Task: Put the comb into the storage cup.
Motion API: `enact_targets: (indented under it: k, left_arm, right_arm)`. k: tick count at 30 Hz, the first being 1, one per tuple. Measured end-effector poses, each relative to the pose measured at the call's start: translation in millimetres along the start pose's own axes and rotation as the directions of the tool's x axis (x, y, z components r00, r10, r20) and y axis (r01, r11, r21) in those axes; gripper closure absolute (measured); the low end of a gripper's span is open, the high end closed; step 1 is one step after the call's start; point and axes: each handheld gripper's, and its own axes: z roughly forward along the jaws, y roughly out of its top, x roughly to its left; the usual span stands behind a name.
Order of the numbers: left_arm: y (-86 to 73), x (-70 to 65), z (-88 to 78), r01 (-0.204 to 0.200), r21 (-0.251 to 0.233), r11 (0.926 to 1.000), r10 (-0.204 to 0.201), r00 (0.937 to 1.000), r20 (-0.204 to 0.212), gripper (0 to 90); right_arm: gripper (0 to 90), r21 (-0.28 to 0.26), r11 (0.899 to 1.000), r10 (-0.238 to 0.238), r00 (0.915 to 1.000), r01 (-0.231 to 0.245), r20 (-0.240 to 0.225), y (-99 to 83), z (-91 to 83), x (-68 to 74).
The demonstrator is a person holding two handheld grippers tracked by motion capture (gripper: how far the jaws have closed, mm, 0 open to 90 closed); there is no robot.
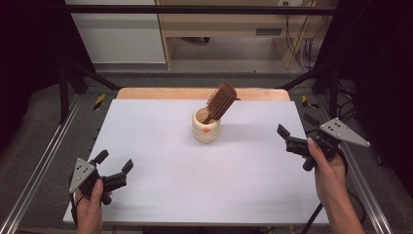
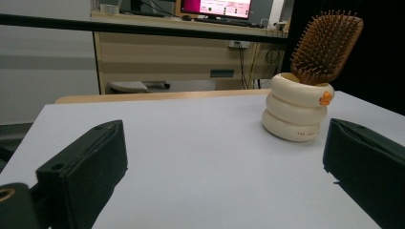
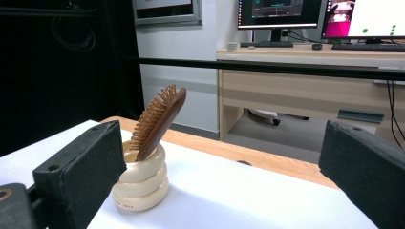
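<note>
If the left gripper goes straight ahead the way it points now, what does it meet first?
Probably nothing at first: between the open left gripper jaws lies bare white table. The cream holder with the wooden hairbrush stands right of its centre line, so it would likely pass beside it.

The small red print on the cream holder (image 2: 297,113) is too tiny to read.
</note>
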Motion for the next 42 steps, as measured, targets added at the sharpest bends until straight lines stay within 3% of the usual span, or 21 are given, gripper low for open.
enact_targets:
  k: [13, 22, 42]
  left_arm:
    - [6.4, -13.7, -3.2, -0.034, 0.019, 0.9992, 0.033, 0.9989, 0.034, 1.2]
    - [4.0, -7.6, -12.2, -0.023, 0.020, 0.9995, 0.022, 0.9994, 0.028, 1.2]
    - [-1.0, -0.6, -10.7, -0.011, 0.014, 0.9998, 0.010, 0.9998, 0.017, 1.4]
  right_arm:
    - [2.1, 0.012, 1.000, 0.021, 0.9995, -0.021, 0.025, -25.6, -17.0, -9.3]
    - [2.3, 0.035, 0.999, 0.034, 0.9982, -0.036, 0.049, -47.0, -25.3, -15.4]
    - [2.4, 0.081, 0.994, 0.070, 0.9961, -0.074, 0.053, -97.0, -36.7, -11.8]
